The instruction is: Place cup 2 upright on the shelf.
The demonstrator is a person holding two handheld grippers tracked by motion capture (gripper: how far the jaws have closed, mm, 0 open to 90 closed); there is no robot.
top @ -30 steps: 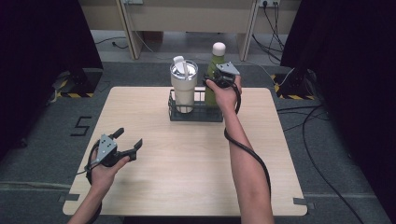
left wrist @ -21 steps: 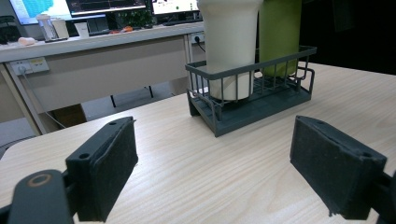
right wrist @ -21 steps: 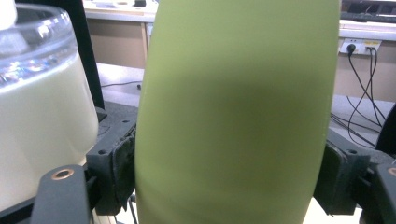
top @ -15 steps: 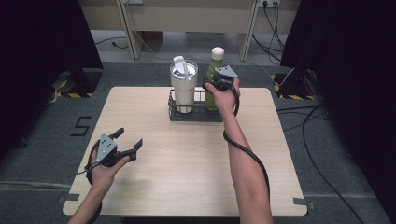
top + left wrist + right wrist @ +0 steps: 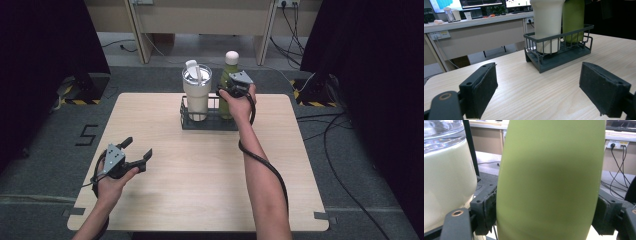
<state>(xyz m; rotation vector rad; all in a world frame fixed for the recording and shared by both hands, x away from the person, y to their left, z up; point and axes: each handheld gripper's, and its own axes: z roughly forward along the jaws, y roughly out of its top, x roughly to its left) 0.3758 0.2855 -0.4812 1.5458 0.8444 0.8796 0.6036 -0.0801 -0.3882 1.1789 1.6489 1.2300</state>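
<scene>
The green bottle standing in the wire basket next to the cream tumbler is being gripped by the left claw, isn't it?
Not the left. The right claw grips the green bottle; the right gripper view shows its pads pressed against both sides. The bottle does stand in the wire basket beside the cream tumbler. The left claw holds nothing.

Light wood-grain table (image 5: 200, 185), squarish, rounded corners, standing on grey carpet floor (image 5: 45, 170). Dark tape tabs at both near corners. One thing sits directly on the top: a dark grey wire rack (image 5: 210, 122) with a solid base, placed at the far edge, about midway left to right. Rack seen closer in the left gripper view (image 5: 564, 56), long side turned slightly askew to the table edge. Floor left of the table carries a marking shaped like a 5 (image 5: 86, 135)
</scene>
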